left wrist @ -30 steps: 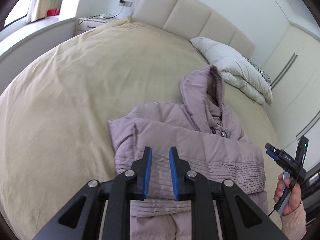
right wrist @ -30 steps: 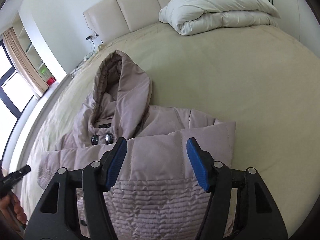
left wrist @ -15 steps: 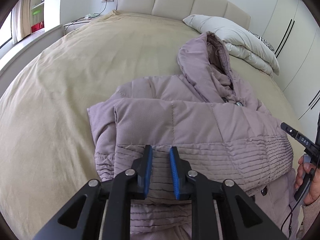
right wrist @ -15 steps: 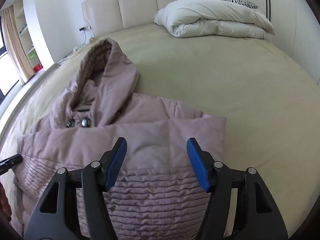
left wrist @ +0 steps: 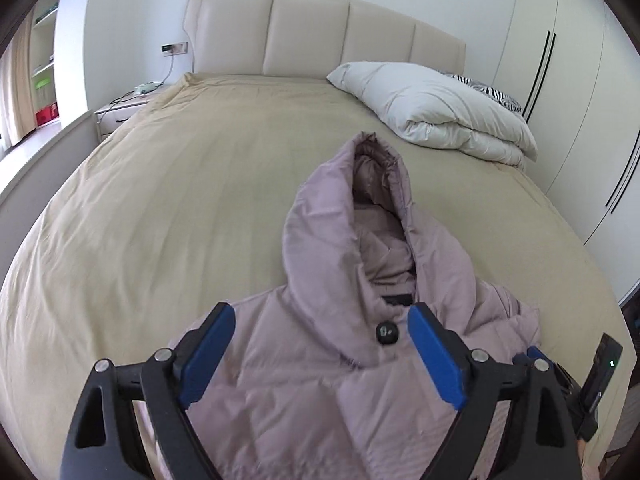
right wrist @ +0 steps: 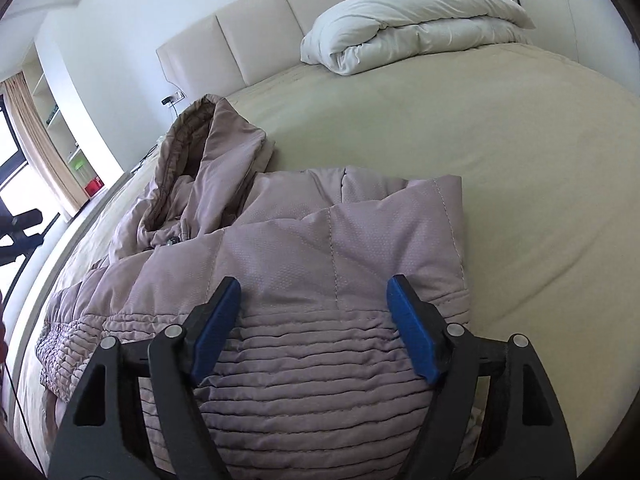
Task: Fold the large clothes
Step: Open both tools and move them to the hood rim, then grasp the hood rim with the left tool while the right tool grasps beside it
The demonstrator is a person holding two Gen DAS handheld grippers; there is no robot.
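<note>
**Jacket lies lengthwise ahead of both tongs**

Jacket (left wrist: 320, 380), a mauve puffer, lies on the tan bed (left wrist: 180, 208), its long axis running away from me toward the headboard, hood (left wrist: 344, 208) at the far end. My left tongs (left wrist: 320, 352) hang spread wide over the collar and top button, gripping nothing. My right tongs (right wrist: 312, 328) are equally wide, empty, poised over the ribbed band of the sleeve (right wrist: 320, 344) folded across the body. The hood lies straight beyond my left tongs, so I judge that hand the nearer one to fold it down toward me, while the right steadies the folded sleeve.
</note>
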